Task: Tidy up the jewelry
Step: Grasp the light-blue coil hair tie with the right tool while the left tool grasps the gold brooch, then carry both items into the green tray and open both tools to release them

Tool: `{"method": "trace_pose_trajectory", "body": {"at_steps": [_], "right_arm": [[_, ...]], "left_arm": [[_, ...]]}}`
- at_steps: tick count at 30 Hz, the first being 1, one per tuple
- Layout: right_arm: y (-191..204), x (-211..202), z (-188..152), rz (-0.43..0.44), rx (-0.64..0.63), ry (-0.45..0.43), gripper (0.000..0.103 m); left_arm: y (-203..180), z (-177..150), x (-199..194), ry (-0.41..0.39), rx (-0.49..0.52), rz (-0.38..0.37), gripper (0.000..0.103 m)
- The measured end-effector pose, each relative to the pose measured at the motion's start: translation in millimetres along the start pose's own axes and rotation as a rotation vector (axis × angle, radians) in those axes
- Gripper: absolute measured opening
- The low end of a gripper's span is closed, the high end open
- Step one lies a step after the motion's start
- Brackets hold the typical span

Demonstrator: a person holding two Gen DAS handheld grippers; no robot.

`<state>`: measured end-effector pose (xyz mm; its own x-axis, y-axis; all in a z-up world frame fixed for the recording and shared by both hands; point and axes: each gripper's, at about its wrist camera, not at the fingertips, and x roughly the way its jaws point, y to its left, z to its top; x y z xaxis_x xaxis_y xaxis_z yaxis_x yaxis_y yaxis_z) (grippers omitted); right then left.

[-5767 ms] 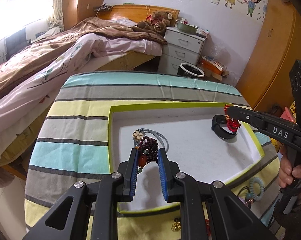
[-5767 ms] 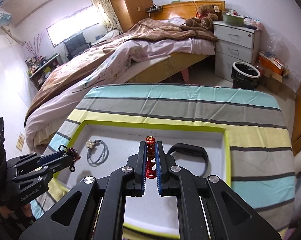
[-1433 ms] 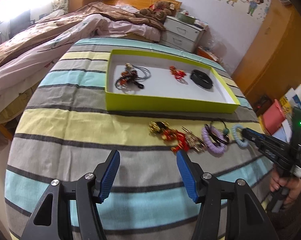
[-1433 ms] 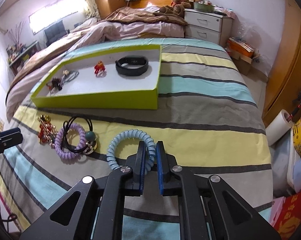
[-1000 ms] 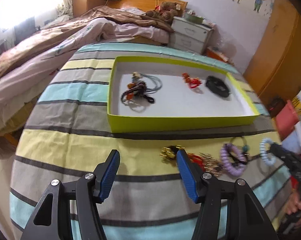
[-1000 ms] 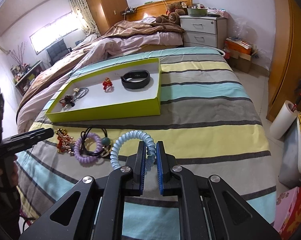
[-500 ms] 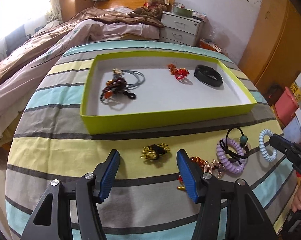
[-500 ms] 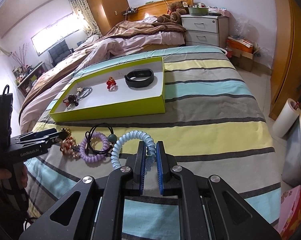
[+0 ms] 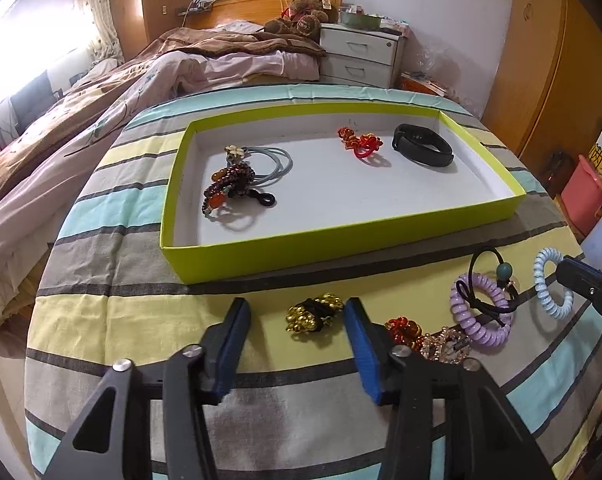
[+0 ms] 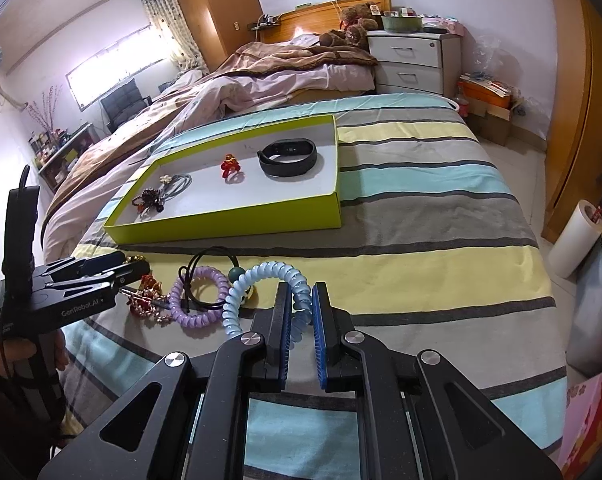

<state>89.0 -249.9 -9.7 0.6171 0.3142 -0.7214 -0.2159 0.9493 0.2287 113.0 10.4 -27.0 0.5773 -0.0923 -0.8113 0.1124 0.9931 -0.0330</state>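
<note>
A lime-green tray on the striped cloth holds a beaded bracelet, a grey hair tie, a red ornament and a black band. My left gripper is open, its jaws either side of a gold bead cluster on the cloth. My right gripper is shut on a light blue spiral hair tie, held just above the cloth. A purple spiral tie, a black elastic and a red-gold piece lie between them.
The striped cloth covers a round table. An unmade bed lies behind and left. A white nightstand stands at the back. Boxes and a paper roll sit on the floor at the right.
My left gripper has moved forward and down from the tray to straddle the gold bead cluster. My right gripper has closed on the blue spiral tie and lifted it slightly.
</note>
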Motion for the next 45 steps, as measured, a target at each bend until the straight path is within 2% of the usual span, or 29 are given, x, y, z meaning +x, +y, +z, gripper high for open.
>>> {"method": "trace_pose_trajectory", "body": {"at_steps": [1, 6, 17, 18, 24, 27, 32, 36, 37, 41, 45], "right_arm": [[0.1, -0.1, -0.1, -0.001, 0.002, 0.000, 0.011], [0.3, -0.4, -0.1, 0.000, 0.000, -0.001, 0.011], [5.6, -0.4, 1.5, -0.002, -0.005, -0.010, 0.011], [6.4, -1.0, 1.6, -0.001, -0.005, -0.011, 0.011], [9.4, -3.0, 2.7, 0.000, -0.008, -0.016, 0.011], [10.9, -3.2, 3.0, 0.004, -0.010, -0.017, 0.011], [11.1, -1.8, 2.2, 0.001, -0.009, -0.011, 0.011], [10.9, -1.1, 2.1, 0.000, -0.014, -0.011, 0.011], [11.6, -0.9, 1.9, 0.000, -0.015, -0.011, 0.011], [12.6, -0.5, 2.1, 0.001, -0.016, -0.010, 0.011], [13.4, -0.1, 1.9, 0.001, -0.017, -0.013, 0.011]], "left_arm": [[0.9, 0.1, -0.5, -0.001, -0.003, -0.001, 0.038], [5.1, -1.0, -3.1, -0.007, -0.018, -0.033, 0.027], [11.9, -6.7, -11.9, -0.021, -0.047, -0.061, 0.021], [12.1, -6.9, -14.1, -0.026, -0.046, -0.062, 0.016], [17.3, -8.2, -17.2, -0.025, -0.057, -0.056, 0.016], [22.2, -9.5, -14.3, -0.015, -0.083, -0.084, 0.017], [24.1, -8.5, -10.1, -0.007, -0.090, -0.072, 0.023], [15.8, -7.1, -8.1, -0.005, -0.047, -0.066, 0.037], [13.3, -6.5, -7.6, -0.004, -0.038, -0.062, 0.038], [7.2, -6.9, -7.0, -0.001, -0.005, -0.027, 0.036], [11.2, -6.4, -7.8, 0.000, -0.011, -0.018, 0.020]]}}
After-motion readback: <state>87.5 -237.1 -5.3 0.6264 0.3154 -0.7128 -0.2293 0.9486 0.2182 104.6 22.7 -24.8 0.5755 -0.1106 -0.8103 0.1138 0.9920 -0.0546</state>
